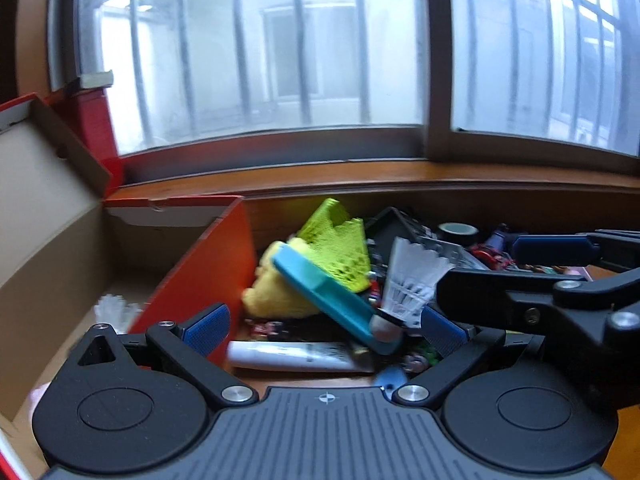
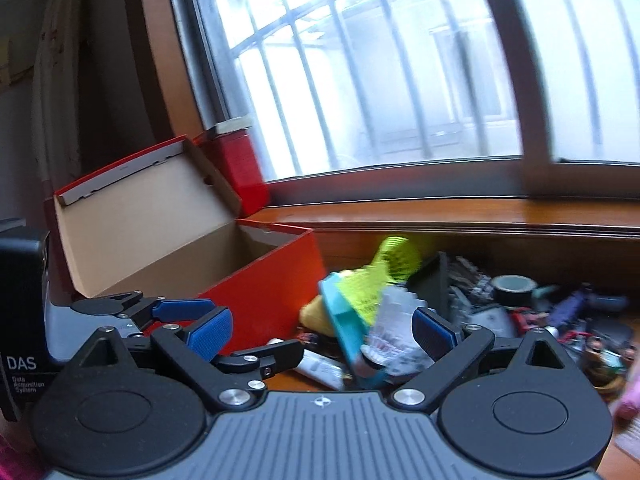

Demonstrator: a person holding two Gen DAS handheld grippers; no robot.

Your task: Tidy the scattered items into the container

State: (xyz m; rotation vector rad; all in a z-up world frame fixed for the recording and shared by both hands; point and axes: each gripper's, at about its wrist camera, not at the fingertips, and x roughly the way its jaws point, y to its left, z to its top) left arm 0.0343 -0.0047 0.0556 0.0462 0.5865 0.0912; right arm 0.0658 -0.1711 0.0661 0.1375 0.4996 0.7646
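step: approach phase, judged; both tools face the pile, nothing picked up yet
left gripper (image 1: 324, 326): fingers spread wide, released, nothing between the pads; aimed at the near edge of the pile
right gripper (image 2: 322, 328): fingers (image 2: 210, 332) spread wide, released; shuttlecock and teal piece sit in the gap as seen from its cam, but pads don't touch them
container: red shoebox (image 1: 200, 276) w/ lid flipped open, on the desk (image 1: 304, 380) just left of the pile; brown inside, white wispy thing already at the bottom (blurred, can't ID)
pile: heaped right beside box's red wall, under the window sill (image 1: 360, 176)
shuttlecock (image 1: 408, 280): white, cork end down, leaning on the teal flat piece (image 1: 328, 300)
teal flat piece: tilted, propped on the yellow plush (image 1: 272, 288)
neon-green mesh thing (image 1: 340, 248): on top, behind the teal piece
white tube (image 1: 292, 356): lying flat on desk, nearest the left tool
farther right: black tape roll (image 1: 458, 232), small toys, too blurred to name
next move, judged: choose one item per tool; shuttlecock or teal piece for the right, white tube for the left; close in, clench, lift, carry left over box's rim, release
needs: clean pinch on the shuttlecock's cork, not feathers; teal piece is propped, likely slides if nudged
risk: both tools crowd the same spot, may bump; right tool shows at the right edge of left cam
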